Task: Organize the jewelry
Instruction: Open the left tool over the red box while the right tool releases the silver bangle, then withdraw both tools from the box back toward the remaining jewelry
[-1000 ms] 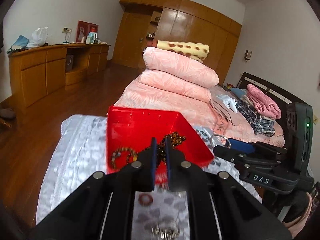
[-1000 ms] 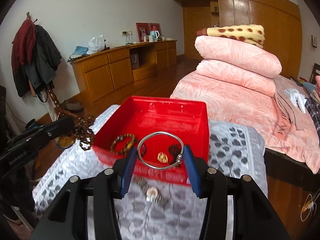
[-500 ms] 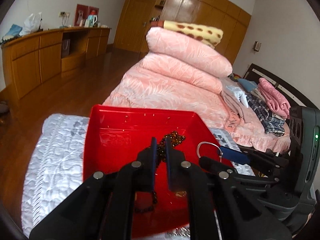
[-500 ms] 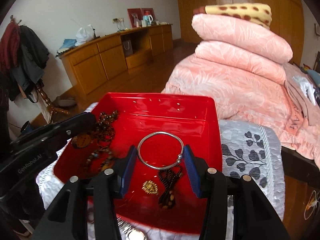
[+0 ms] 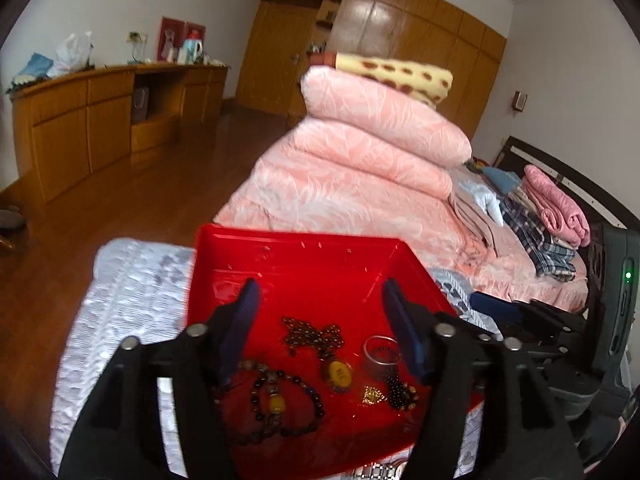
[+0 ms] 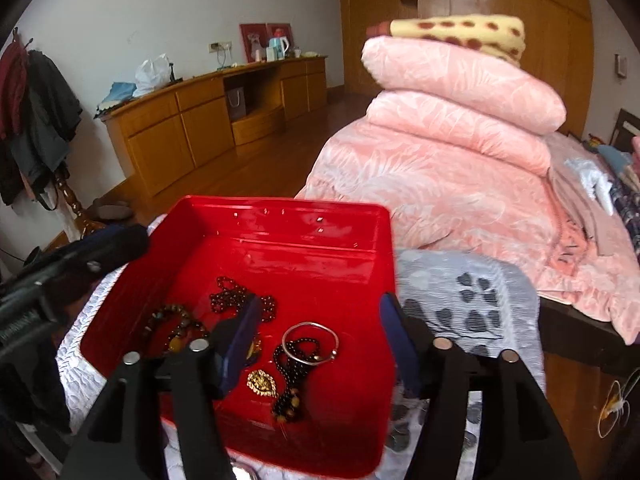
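A red tray (image 5: 300, 236) (image 6: 280, 204) lies on a grey patterned cloth. My left gripper (image 5: 320, 300) hangs over it, its jaws opening, with nothing between them. Below it lie a brown bead necklace with a yellow pendant (image 5: 316, 334) and a dark bead bracelet (image 5: 280, 404). My right gripper (image 6: 320, 312) is over the tray too, its jaws opening and empty. A silver bangle (image 6: 310, 340) (image 5: 380, 354) lies flat under it on a dark bead string (image 6: 292, 392), beside a gold piece (image 6: 262, 382). Each gripper shows at the edge of the other's view.
The patterned cloth (image 6: 460, 292) (image 5: 132, 280) covers a small surface with wooden floor to the left. A bed with stacked pink quilts (image 5: 360, 168) stands close behind. A metal watch band (image 5: 376, 470) lies at the tray's near edge. A wooden cabinet (image 6: 192, 128) lines the far wall.
Both grippers moved forward over the tray and opened. The left one let go of the bead necklace and the right one of the silver bangle; both now lie in the tray.
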The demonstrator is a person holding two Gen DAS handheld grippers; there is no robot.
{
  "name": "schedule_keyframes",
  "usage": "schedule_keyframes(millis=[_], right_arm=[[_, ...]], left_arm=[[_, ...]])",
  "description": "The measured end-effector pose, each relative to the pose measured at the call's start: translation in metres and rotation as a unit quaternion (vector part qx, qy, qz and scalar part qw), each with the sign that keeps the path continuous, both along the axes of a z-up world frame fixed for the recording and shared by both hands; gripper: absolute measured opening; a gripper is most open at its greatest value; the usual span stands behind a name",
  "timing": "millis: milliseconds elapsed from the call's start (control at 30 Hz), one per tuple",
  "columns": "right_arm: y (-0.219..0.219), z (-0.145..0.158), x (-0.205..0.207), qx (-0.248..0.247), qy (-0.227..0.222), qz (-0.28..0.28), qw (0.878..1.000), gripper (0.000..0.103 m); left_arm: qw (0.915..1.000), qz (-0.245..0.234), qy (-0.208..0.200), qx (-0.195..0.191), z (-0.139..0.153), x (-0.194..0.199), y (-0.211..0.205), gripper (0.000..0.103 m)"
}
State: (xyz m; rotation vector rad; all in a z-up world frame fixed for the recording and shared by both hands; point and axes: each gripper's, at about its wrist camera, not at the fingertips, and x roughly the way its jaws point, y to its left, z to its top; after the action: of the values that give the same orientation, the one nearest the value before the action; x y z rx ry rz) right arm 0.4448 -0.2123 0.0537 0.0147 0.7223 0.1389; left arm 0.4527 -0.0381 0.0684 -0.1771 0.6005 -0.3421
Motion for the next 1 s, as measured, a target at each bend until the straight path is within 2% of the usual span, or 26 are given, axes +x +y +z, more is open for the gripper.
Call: schedule_keyframes(millis=[100,300,500,733,1000], right_arm=[[-0.002,0.010,-0.023,-0.008,-0.017,-0.008,1.000,0.073],[-0.003,0.023,-0.077,0.000,-0.053,-0.010,0.999,0.084],[0.002,0.023,-0.129,0.021,-0.076,-0.004,0.997,0.093],[0.010,0.021,-0.175,0.028,-0.089,0.003,0.996,0.095],[0.012,0.025,-0.205,0.027,-0.099,0.009,0.995,0.095]], left_arm=[[0.9993,0.021,-0.025,0.016,0.012,-0.023,0.008,0.090],[0.9964,0.041,-0.057,0.046,0.025,-0.079,0.023,0.097],[0.9959,0.038,-0.070,0.044,0.022,-0.128,0.030,0.097],[0.9945,0.028,-0.080,0.061,0.013,-0.176,0.026,0.097],[0.9928,0.035,-0.091,0.070,0.009,-0.209,0.030,0.097]])
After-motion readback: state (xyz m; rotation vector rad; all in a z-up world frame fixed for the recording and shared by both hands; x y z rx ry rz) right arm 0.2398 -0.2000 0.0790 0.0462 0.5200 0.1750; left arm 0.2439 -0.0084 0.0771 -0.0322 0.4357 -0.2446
